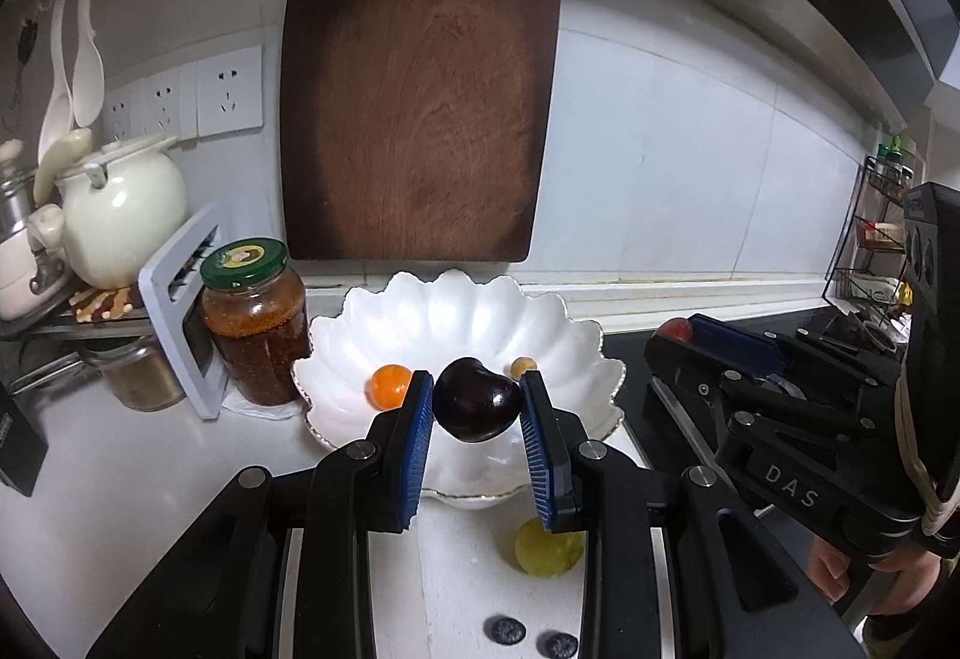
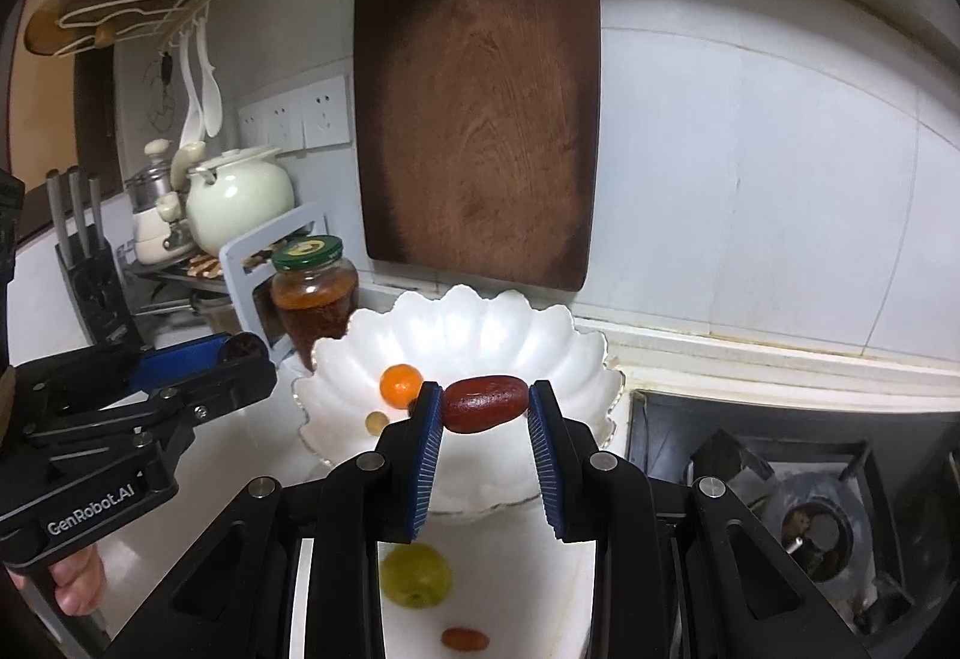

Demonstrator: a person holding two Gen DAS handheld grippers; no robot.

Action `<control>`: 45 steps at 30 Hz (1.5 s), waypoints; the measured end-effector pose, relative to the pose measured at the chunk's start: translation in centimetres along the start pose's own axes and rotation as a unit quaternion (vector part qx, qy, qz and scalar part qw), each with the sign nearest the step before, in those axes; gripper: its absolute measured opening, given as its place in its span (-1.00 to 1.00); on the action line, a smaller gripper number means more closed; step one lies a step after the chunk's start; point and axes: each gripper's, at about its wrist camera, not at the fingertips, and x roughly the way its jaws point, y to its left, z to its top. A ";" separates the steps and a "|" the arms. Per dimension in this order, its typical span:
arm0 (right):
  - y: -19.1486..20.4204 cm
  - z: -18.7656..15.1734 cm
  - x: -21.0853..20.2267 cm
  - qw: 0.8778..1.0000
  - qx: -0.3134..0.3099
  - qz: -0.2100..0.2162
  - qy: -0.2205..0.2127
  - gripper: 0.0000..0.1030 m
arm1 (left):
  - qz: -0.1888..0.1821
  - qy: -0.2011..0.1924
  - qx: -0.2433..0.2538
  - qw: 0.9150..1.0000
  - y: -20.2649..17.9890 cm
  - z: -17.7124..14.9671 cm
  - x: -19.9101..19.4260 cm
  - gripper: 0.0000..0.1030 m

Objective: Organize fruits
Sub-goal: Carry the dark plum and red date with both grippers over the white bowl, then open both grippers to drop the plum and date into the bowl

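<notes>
Dark cherry (image 1: 477,400) clamped in left tongs (image 1: 477,395), above near rim of scalloped white bowl (image 1: 456,311). Red date (image 2: 486,403) clamped in right tongs (image 2: 485,407), also over bowl. Orange fruit (image 1: 389,386) already inside. Green grape (image 1: 543,548), blueberries (image 1: 505,630) on bench (image 1: 150,455). Advice: lower each fruit toward bowl floor before letting go, clear of orange fruit, one tongs at a time.

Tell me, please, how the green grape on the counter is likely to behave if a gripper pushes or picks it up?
The green grape looks round and smooth, so a push would probably roll it across the counter. Its glossy skin may slip between pads, and being soft fruit, it likely bruises under firm squeezing. It looks light for its size.
</notes>
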 end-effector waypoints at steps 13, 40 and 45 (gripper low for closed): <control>-1.6 0.5 5.9 0.998 0.007 0.000 0.065 -0.41 | -0.009 0.050 -0.022 0.998 1.1 0.5 5.5 -0.43; -2.3 -1.7 12.8 0.986 0.007 0.003 0.166 -0.37 | 0.013 0.177 -0.013 0.984 1.9 -1.7 13.9 -0.26; -2.6 -1.7 12.5 0.987 0.020 0.001 0.161 -0.11 | 0.021 0.168 -0.012 0.985 1.9 -1.4 13.4 -0.03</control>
